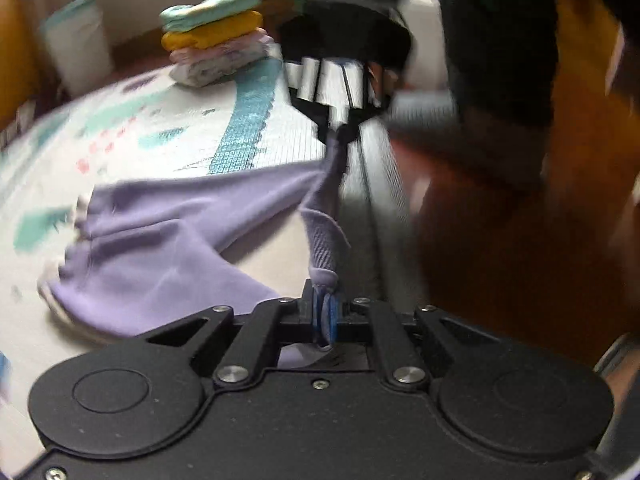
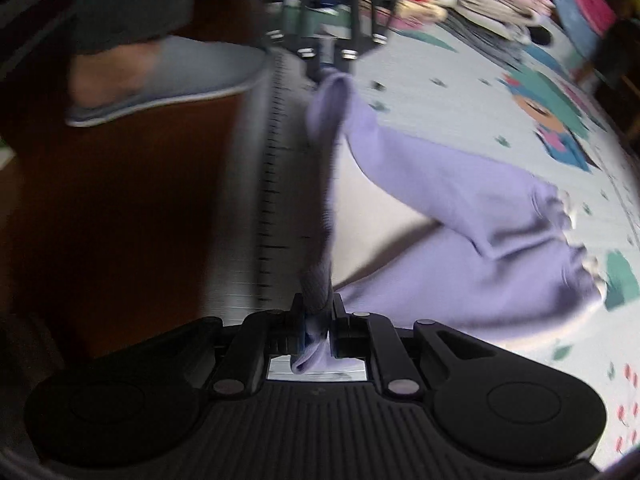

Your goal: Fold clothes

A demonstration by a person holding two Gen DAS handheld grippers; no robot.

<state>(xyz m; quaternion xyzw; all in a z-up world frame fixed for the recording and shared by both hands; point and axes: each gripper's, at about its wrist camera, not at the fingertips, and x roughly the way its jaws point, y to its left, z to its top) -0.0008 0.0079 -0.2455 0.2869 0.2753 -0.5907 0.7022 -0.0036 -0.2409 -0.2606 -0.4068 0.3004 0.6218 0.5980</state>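
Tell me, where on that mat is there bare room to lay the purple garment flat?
Bare mat lies between the purple garment and the folded stack. The far end in the right view is crowded with a loose clothes pile. Both tools, left and right, grip the garment.

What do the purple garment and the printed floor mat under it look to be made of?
Purple garment: soft matte knit, probably cotton jersey; it drapes in loose folds, and the band pinched by the left gripper and the right gripper looks ribbed. Floor mat: smooth printed surface with a fine embossed grid, likely foam or vinyl, though blur leaves that open.
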